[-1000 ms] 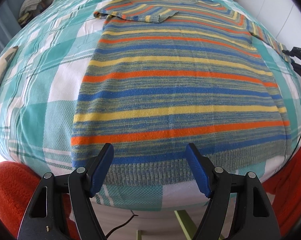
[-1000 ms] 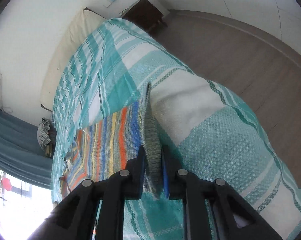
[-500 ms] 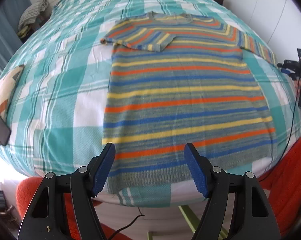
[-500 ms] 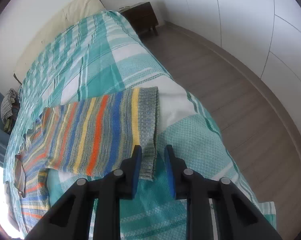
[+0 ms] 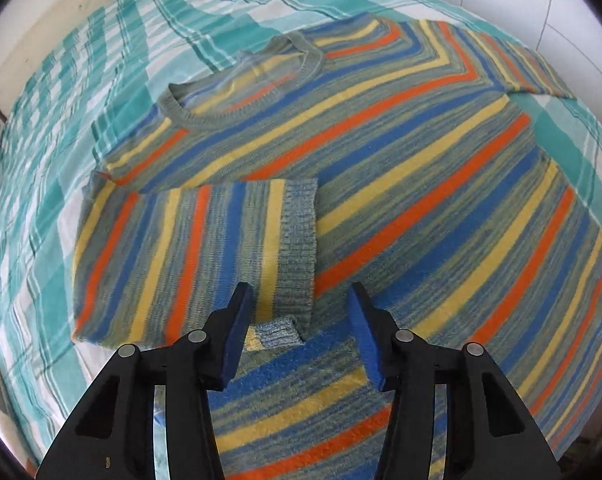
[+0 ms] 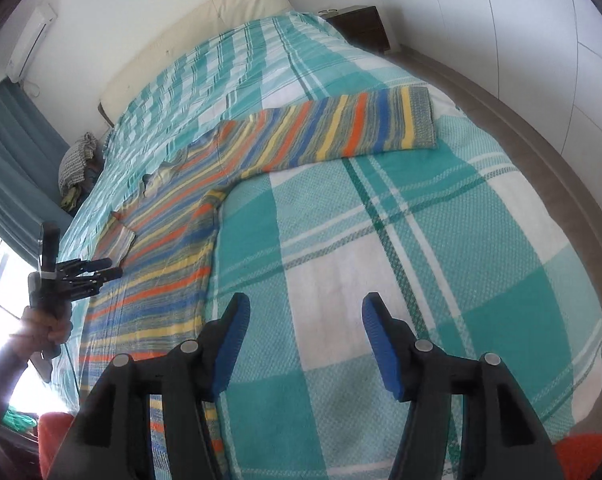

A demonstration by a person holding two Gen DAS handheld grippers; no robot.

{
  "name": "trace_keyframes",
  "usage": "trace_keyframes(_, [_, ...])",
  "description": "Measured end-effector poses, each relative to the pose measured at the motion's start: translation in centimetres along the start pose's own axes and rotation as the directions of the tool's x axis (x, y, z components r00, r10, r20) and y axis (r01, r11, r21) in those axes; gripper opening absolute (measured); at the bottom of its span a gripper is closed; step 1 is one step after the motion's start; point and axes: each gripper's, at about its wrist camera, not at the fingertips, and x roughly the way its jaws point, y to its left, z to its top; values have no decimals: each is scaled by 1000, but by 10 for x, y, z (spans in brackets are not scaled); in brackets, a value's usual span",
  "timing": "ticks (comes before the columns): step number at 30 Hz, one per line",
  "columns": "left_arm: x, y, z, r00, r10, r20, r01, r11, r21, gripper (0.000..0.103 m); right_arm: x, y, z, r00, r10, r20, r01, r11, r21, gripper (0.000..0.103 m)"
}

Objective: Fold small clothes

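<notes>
One sleeve (image 5: 197, 256) of striped knit sweater (image 5: 401, 184) folded ahead of closing, empty left gripper (image 5: 297, 336); far sleeve (image 6: 353, 128) unfolded beyond opening, empty right gripper (image 6: 305, 344).

Checked teal bedspread (image 6: 421, 260), dark nightstand (image 6: 361, 26), air conditioner (image 6: 29, 42), teal curtain (image 6: 9, 156).

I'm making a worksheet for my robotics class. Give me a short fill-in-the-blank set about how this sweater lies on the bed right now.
1. The striped sweater lies on a teal and white ____ bedspread.
2. One sleeve is folded across the sweater's ____.
3. The other sleeve lies stretched out on the ____.
4. Between the right gripper pads there is only ____.

Missing words: checked; body; bedspread; bedspread
</notes>
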Motion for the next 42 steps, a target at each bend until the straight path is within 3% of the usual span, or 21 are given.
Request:
trace_keyframes(1, [4, 4, -1, 1000, -14, -5, 14, 1000, -23, 32, 1, 2, -7, 1000, 4, -6, -4, 1000, 2, 59])
trace_keyframes(2, [4, 11, 0, 1000, -12, -5, 12, 998, -61, 3, 4, 5, -11, 1000, 9, -15, -9, 1000, 5, 59])
trace_keyframes(5, [-24, 44, 0, 998, 24, 65, -8, 973, -229, 3, 12, 13, -15, 999, 10, -32, -11, 1000, -21, 59])
trace_keyframes(7, [-54, 87, -11, 989, 80, 127, -22, 915, -403, 4, 14, 16, -14, 1000, 7, -24, -8, 999, -46, 59])
trace_keyframes(8, [-67, 115, -22, 982, 129, 138, -41, 859, -510, 4, 14, 16, -14, 1000, 12, -19, -13, 999, -48, 59])
trace_keyframes(10, [-85, 176, -55, 968, 231, 104, -91, 701, -707, 4, 15, 16, -15, 1000, 13, -11, -14, 999, -49, 59])
trace_keyframes(12, [-89, 230, -93, 951, 308, 5, -167, 529, -832, 3, 18, 17, -17, 1000, 15, -21, -16, 998, -54, 59])
trace_keyframes(13, [-87, 250, -111, 945, 323, -46, -201, 463, -863, 3, 21, 17, -17, 999, 17, -30, -19, 998, -55, 59])
trace_keyframes(15, [-81, 269, -136, 928, 348, -135, -275, 393, -877, 3, 25, 19, -19, 999, 19, -45, -22, 998, -60, 59])
trace_keyframes(17, [-74, 273, -152, 909, 369, -193, -335, 374, -865, 3, 28, 23, -19, 999, 16, -49, -20, 997, -76, 59])
trace_keyframes(21, [-55, 275, -173, 895, 363, -258, -388, 353, -851, 2, 33, 28, -21, 998, -3, -55, -3, 994, -107, 59])
trace_keyframes(24, [-51, 277, -189, 903, 333, -271, -381, 328, -864, 2, 36, 27, -22, 998, -11, -63, 4, 993, -114, 59])
trace_keyframes(31, [-29, 279, -206, 893, 300, -334, -422, 307, -853, 1, 41, 29, -23, 997, -29, -70, 20, 991, -131, 59])
trace_keyframes(33, [-27, 278, -205, 900, 296, -320, -410, 324, -853, 1, 42, 28, -22, 997, -28, -71, 19, 992, -129, 59])
trace_keyframes(35, [-30, 278, -206, 927, 264, -268, -351, 356, -866, 7, 42, 28, -22, 997, -27, -71, 18, 992, -127, 59])
trace_keyframes(37, [-46, 282, -217, 937, 261, -233, -309, 303, -902, 11, 42, 27, -22, 997, -21, -71, 12, 992, -122, 60])
trace_keyframes(38, [-57, 285, -226, 938, 272, -213, -284, 258, -924, 28, 42, 27, -22, 997, -16, -71, 7, 993, -119, 61])
trace_keyframes(39, [-69, 287, -234, 932, 302, -199, -269, 212, -939, 39, 42, 27, -22, 997, -15, -71, 7, 993, -119, 61])
trace_keyframes(40, [-79, 289, -238, 923, 338, -187, -260, 186, -948, 48, 42, 27, -22, 997, -18, -71, 9, 992, -123, 62])
trace_keyframes(41, [-85, 291, -237, 917, 360, -169, -249, 188, -950, 48, 43, 27, -22, 997, -22, -72, 12, 992, -128, 62])
trace_keyframes(42, [-84, 295, -232, 923, 354, -152, -239, 217, -946, 48, 43, 28, -23, 997, -25, -72, 15, 991, -134, 62])
